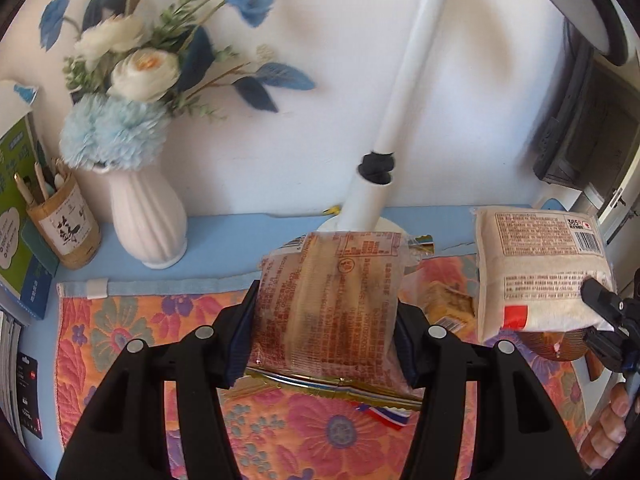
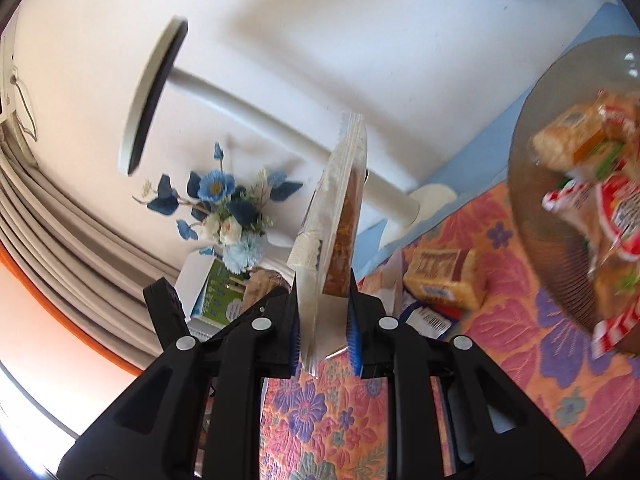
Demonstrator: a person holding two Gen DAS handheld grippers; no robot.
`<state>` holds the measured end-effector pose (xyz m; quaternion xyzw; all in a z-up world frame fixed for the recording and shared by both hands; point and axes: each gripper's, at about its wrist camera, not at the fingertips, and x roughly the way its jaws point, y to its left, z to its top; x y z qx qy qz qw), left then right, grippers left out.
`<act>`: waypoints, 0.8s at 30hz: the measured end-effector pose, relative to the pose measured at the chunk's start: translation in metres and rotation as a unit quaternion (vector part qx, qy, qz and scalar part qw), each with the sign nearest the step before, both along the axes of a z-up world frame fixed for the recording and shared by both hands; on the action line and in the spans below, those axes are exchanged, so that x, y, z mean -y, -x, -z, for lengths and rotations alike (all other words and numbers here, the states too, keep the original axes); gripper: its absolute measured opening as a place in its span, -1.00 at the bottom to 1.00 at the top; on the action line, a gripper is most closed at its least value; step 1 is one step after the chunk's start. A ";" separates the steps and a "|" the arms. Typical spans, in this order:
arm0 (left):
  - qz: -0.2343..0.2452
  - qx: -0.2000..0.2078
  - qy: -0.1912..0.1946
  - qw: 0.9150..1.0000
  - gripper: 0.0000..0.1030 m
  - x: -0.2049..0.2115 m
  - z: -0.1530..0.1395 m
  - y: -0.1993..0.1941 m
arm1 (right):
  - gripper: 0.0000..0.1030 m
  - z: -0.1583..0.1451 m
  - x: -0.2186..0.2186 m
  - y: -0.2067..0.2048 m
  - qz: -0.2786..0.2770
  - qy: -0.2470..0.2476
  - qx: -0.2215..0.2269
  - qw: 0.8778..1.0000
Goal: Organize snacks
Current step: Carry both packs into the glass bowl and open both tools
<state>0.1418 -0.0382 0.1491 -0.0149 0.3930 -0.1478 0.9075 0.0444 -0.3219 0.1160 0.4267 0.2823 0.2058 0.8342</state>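
Left gripper (image 1: pixel 324 320): clamped on a clear cake packet (image 1: pixel 328 304), lifted over the floral mat (image 1: pixel 312 440).
Right gripper (image 2: pixel 324 332): clamped on a white packet (image 2: pixel 332 232), held left of the bowl (image 2: pixel 560 120).
Bowl: already holds several snacks.
Tip: probably carry each packet over the bowl and release low, so none slides off the pile.

Bright daylight, both views. Right wrist view: blown-out glare low left of gripper; plate (image 2: pixel 560 128) with snacks at far right smeared by motion blur. Left wrist view: sharp ahead, lamp pole (image 1: pixel 404 92) casting soft shadow on wall. Strong fisheye bending, dark vignette at corners.
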 end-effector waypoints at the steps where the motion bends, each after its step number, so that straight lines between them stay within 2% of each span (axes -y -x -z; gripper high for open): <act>1: 0.011 0.006 0.002 1.000 0.07 0.015 -0.006 0.000 | -0.63 -0.004 0.014 0.001 0.011 -0.004 0.004 1.000; 8: 0.106 0.038 0.018 0.993 0.07 0.142 -0.037 0.002 | -0.63 -0.023 0.114 0.010 0.111 -0.003 0.024 0.994; 10: 0.140 0.040 0.022 0.989 0.08 0.181 -0.037 0.003 | -0.63 -0.020 0.138 0.010 0.131 0.001 0.022 0.991; 12: 0.187 0.024 0.033 0.981 0.12 0.221 -0.027 0.002 | -0.56 -0.007 0.157 0.003 0.136 0.007 -0.002 0.991; 13: 0.210 0.007 0.040 0.977 0.29 0.240 -0.019 0.000 | -0.49 0.003 0.166 0.000 0.146 0.021 -0.032 0.989; 14: 0.228 -0.009 0.043 0.973 0.50 0.258 -0.008 -0.003 | -0.13 0.013 0.173 -0.002 0.159 0.044 -0.067 0.984; 15: 0.233 -0.017 0.038 0.972 0.88 0.272 0.002 -0.004 | 0.32 0.022 0.181 0.000 0.173 0.065 -0.097 0.978; 16: 0.227 -0.017 0.024 0.973 0.90 0.281 0.010 -0.004 | 0.47 0.029 0.187 0.004 0.199 0.091 -0.131 0.967; 17: 0.220 -0.017 0.010 0.975 0.90 0.286 0.015 -0.003 | 0.47 0.031 0.193 0.012 0.220 0.110 -0.142 0.959; 19: 0.216 -0.027 0.009 0.976 0.90 0.286 0.023 -0.005 | 0.53 0.027 0.197 0.028 0.242 0.140 -0.132 0.951; 21: 0.203 -0.035 0.010 0.979 0.90 0.278 0.028 -0.009 | 0.79 0.013 0.194 0.040 0.263 0.179 -0.117 0.941; 24: 0.175 -0.043 0.006 0.984 0.90 0.255 0.029 -0.013 | 0.84 -0.007 0.185 0.048 0.271 0.228 -0.099 0.930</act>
